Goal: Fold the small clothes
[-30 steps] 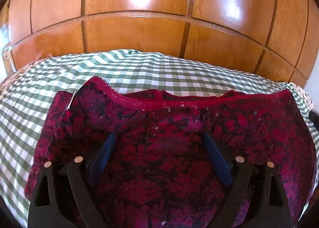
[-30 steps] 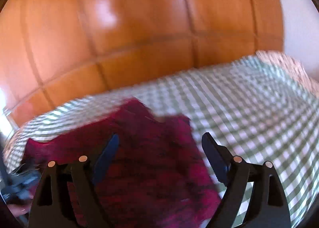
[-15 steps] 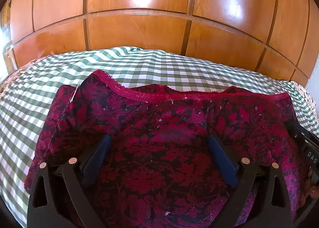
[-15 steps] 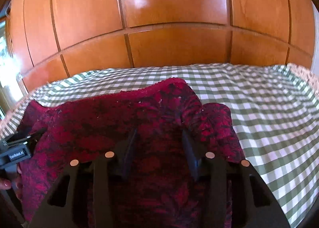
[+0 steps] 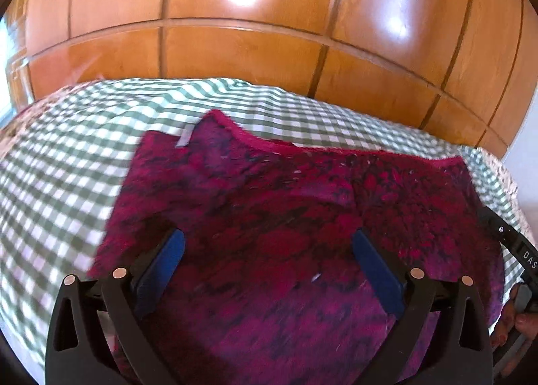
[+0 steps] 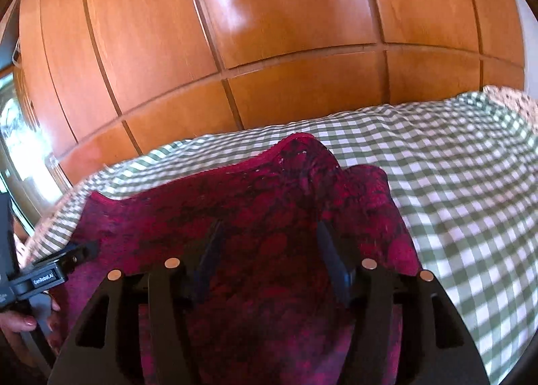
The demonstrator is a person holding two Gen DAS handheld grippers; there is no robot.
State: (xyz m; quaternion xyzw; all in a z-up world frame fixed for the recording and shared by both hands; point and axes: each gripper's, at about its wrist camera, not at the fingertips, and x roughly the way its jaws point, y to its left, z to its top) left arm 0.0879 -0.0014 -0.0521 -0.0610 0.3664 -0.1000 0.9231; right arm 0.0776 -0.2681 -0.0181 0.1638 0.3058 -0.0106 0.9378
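While spread flat on the checked cloth (image 5: 84,156), dark-red patterned garment (image 5: 285,217) lies w/ trimmed edge pointing toward the wood panels (image 5: 235,48), prob. laid out so a fold line can be picked. Sits mid-cloth, one corner peaked up at far side, small pale tag showing near that corner.

Left gripper (image 5: 269,260): jaws wide apart & opening further, hovering over near half of garment; nothing pinched, pads clear of fabric as far as can be told. Likely pulled wide to release or to reach a broad edge.

Right gripper (image 6: 267,260): jaws partway apart, opening; fabric lies below and between them, but no clamp visible, blue pads look free. Angled down over right-hand part of garment, near the raised hump by the far edge, prob. lining up for next pinch.

Blurred in both views, so fine contact can't be confirmed.
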